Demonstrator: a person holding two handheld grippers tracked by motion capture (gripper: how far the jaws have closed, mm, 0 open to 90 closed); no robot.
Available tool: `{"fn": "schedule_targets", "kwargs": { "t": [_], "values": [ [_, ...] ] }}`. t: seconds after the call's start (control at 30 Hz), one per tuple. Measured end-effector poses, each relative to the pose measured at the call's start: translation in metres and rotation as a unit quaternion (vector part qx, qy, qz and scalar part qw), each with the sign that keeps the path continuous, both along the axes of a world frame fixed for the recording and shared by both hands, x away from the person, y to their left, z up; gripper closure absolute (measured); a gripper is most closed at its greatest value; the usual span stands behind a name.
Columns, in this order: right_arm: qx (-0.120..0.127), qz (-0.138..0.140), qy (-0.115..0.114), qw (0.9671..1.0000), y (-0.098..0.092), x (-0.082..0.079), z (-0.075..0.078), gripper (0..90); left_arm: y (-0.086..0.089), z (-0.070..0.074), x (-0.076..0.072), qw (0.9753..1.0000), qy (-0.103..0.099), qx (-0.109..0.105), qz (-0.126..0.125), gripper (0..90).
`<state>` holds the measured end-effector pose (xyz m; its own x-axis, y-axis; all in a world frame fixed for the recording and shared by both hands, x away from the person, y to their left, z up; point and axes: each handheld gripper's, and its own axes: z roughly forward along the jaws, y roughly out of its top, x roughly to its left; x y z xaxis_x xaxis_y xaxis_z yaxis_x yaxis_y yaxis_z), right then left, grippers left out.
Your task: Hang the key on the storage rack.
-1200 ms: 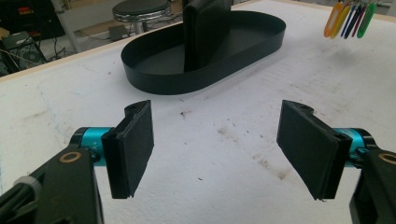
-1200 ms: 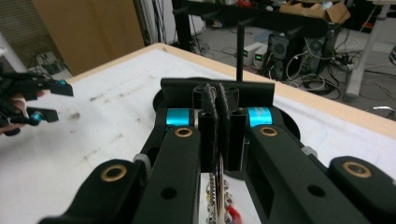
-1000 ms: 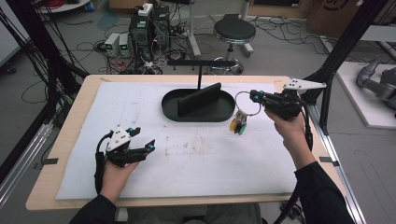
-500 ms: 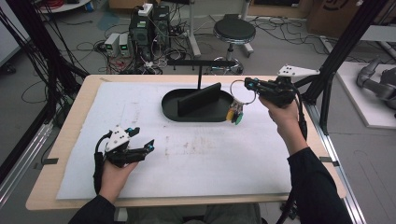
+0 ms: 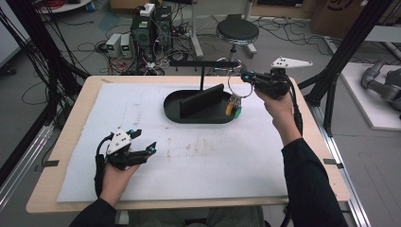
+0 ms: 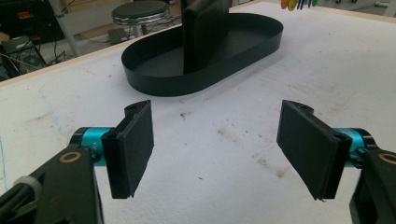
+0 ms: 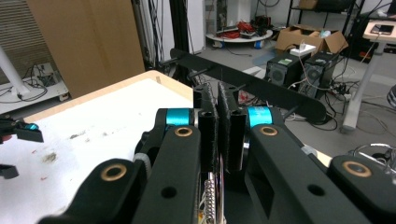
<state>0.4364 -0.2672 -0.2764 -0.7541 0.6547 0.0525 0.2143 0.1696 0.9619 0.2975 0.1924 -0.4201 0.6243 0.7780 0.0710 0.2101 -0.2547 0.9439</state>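
Right claw (image 5: 247, 77) pinches a key ring (image 5: 235, 83), keys dangling beside the stand's crossbar (image 5: 203, 63), apparently to hang it; left claw (image 5: 147, 152) rests wide open on the bench (image 5: 302, 156)

High view: fixed above the near edge, facing forward and down over the whole table (image 5: 66, 142). Left gripper view: low, close to the white mat, facing the black oval tray (image 6: 205, 74), also seen at far centre from above (image 5: 198, 116). Right gripper view: raised, facing the black crossbar (image 7: 261, 88) beyond the far edge.
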Motion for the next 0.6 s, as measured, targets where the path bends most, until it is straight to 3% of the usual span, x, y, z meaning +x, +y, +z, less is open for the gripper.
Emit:
{"fn": "schedule_targets", "kwargs": {
  "t": [0.6],
  "values": [
    [-0.006, -0.027, 0.007, 0.9996, 0.01, 0.026, -0.015, 87.8, 0.002, -0.001, -0.004, 1.0, -0.004, 0.002, 0.0, 27.4]
  ]
}}
